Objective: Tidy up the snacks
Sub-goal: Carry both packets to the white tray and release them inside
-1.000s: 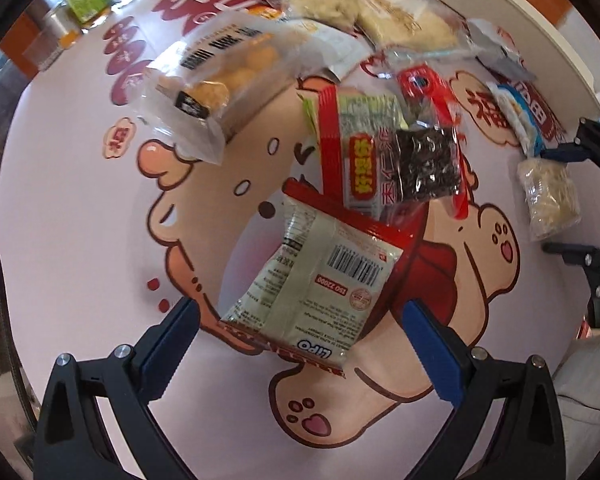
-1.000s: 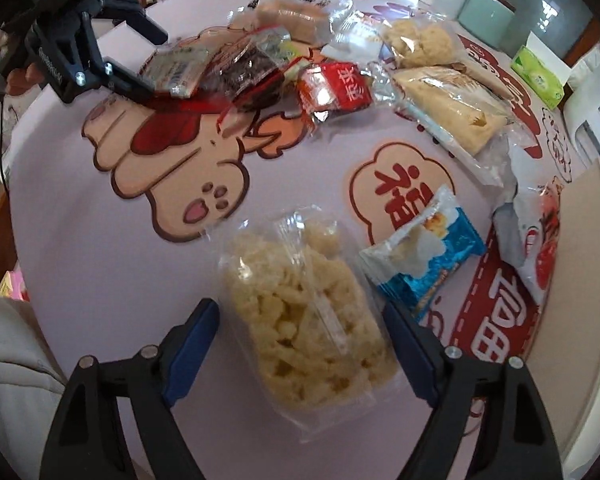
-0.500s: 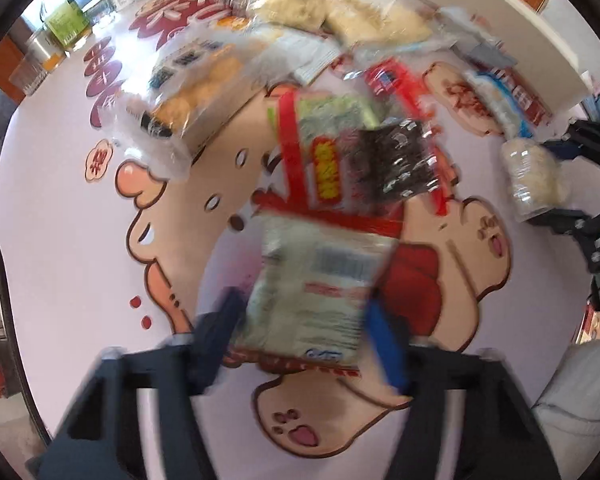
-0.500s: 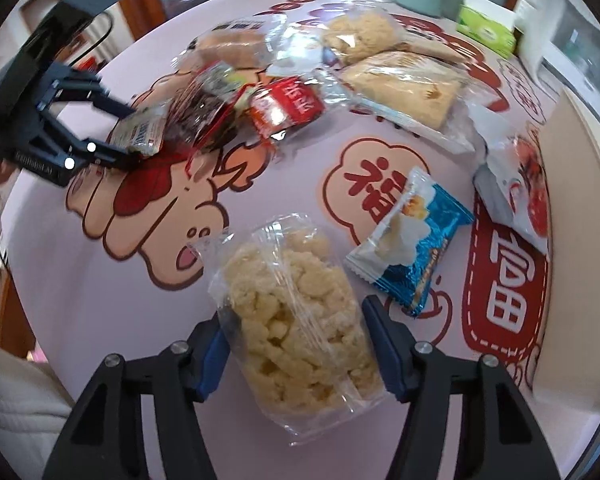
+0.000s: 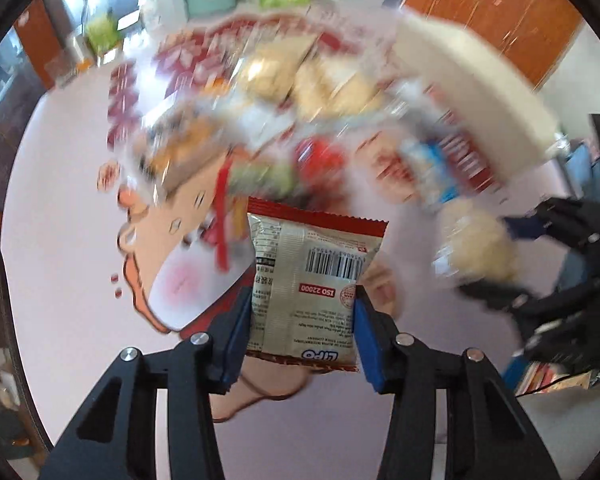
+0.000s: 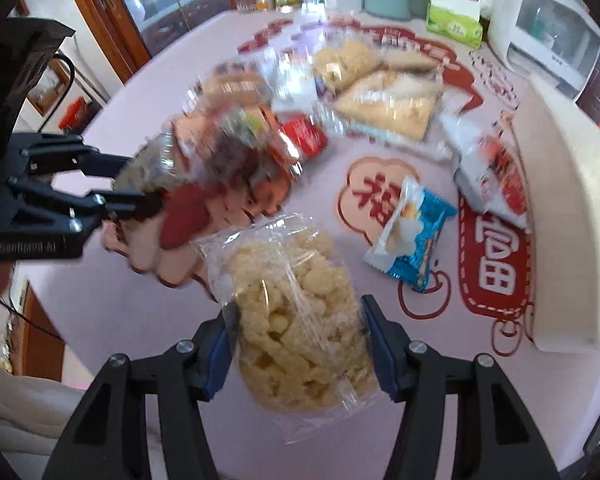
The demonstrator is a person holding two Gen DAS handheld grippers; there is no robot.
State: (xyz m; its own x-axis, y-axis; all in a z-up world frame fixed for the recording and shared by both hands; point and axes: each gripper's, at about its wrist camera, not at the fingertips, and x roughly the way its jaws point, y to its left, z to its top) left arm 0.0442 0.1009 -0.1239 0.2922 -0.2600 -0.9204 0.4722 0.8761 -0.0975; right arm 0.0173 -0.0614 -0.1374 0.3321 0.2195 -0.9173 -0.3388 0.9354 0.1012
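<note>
My left gripper [image 5: 302,334] is shut on a red-and-cream snack packet [image 5: 308,280] with a barcode and holds it above the table. My right gripper [image 6: 298,354] is shut on a clear bag of pale puffed snacks [image 6: 296,320], also lifted. Each gripper shows in the other's view: the right gripper with its bag at the right edge [image 5: 476,252], the left gripper with its packet at the left [image 6: 148,176]. Several more snack packs lie in a blurred pile mid-table [image 6: 260,128].
A blue snack packet [image 6: 416,232] and a white-red pack [image 6: 492,180] lie beside a cream tray wall [image 6: 568,216] at the right. Two bags of pale snacks [image 6: 384,100] lie further back. A tissue box [image 6: 454,24], jars and an appliance stand at the table's far edge.
Both grippers closed on their packs and lifted them off the table. The left gripper's view has tilted up toward the far end of the table.
</note>
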